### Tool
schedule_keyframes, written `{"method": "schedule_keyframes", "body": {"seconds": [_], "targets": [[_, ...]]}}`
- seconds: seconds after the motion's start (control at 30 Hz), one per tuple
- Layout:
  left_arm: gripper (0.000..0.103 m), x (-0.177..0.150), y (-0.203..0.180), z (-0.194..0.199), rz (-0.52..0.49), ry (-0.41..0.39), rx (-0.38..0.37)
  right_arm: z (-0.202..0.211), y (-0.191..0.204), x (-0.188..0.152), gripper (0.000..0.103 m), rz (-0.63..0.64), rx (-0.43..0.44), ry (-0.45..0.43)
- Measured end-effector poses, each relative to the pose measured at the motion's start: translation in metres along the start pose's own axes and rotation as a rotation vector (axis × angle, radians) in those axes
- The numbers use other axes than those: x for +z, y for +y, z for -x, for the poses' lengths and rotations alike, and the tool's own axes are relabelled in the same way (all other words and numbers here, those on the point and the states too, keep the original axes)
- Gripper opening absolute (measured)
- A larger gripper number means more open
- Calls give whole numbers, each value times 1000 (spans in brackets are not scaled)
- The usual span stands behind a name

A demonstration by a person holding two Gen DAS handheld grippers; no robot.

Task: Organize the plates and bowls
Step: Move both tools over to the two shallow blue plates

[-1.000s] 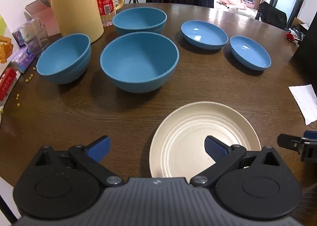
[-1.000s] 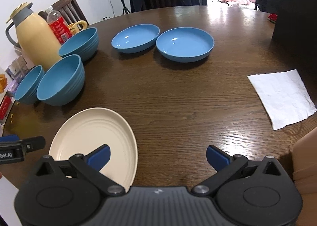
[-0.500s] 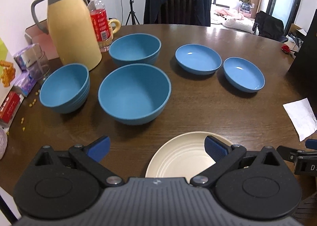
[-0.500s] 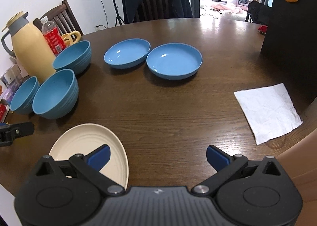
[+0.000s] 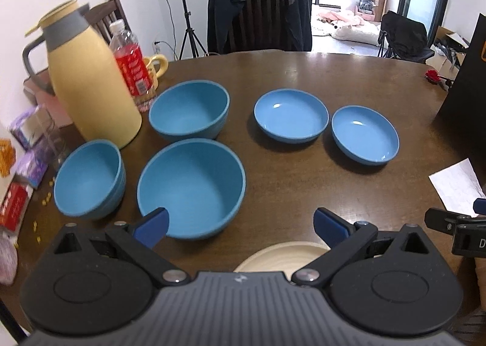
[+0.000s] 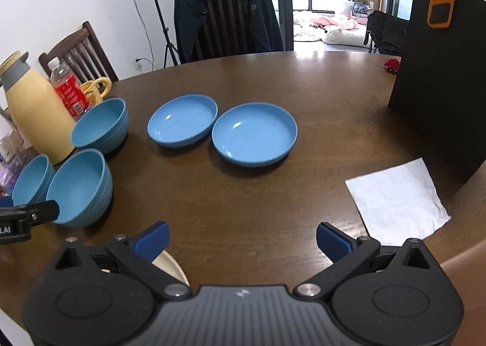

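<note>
- Left wrist view: the left gripper (image 5: 240, 226) fills the bottom of the frame, its blue-tipped jaws spread wide apart and holding nothing.
- Three deep, smooth blue bowls (image 5: 194, 185) cluster left of centre on the dark wood-grain round table (image 5: 288, 182); two shallow glossy blue plates (image 5: 291, 120) sit side by side, upper right.
- A ridged cream plate (image 5: 282, 256) peeks out at bottom centre, just beside the gripper body.
- A matte yellow thermos jug (image 5: 88, 88) stands upper left.
- Right wrist view: the right gripper (image 6: 241, 239) at the bottom, jaws likewise apart and empty.
- A crumpled white paper napkin (image 6: 398, 197) lies lower right.
</note>
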State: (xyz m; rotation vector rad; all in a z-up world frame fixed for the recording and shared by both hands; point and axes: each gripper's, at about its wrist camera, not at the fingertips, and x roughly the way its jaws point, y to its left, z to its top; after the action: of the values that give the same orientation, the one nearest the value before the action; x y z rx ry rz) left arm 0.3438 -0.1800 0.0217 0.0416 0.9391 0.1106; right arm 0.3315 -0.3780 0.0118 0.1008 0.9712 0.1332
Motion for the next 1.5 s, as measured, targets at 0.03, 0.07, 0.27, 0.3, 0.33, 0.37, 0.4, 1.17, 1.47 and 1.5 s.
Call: {"method": "schedule_keyframes", "body": {"seconds": [0.03, 0.07, 0.27, 0.3, 0.33, 0.37, 0.4, 1.17, 1.47, 1.5], "targets": [[103, 6, 0, -2, -7, -2, 1, -1, 0, 5, 103, -8, -4, 3], [103, 13, 0, -3, -13, -4, 1, -3, 0, 9, 103, -15, -7, 6], [103, 54, 0, -17, -65, -15, -2, -13, 5, 33, 103, -69, -5, 13], [103, 61, 0, -20, -75, -18, -4, -15, 7, 36, 103, -79, -8, 14], [103, 68, 1, -24, -83, -18, -7, -17, 8, 38, 103, -90, -10, 16], [103, 75, 1, -28, -93, -17, -15, -20, 10, 40, 103, -103, -13, 18], [103, 82, 0, -32, -103, -16, -23, -23, 12, 43, 103, -124, -16, 23], [102, 214, -12, -172, -481, 54, -160, -120, 69, 92, 98, -584, -87, 68], [97, 223, -18, -224, -535, 101, -184, -162, 81, 100, 87, -653, -116, 88], [96, 223, -17, -228, -536, 104, -190, -167, 82, 100, 85, -659, -119, 91]]}}
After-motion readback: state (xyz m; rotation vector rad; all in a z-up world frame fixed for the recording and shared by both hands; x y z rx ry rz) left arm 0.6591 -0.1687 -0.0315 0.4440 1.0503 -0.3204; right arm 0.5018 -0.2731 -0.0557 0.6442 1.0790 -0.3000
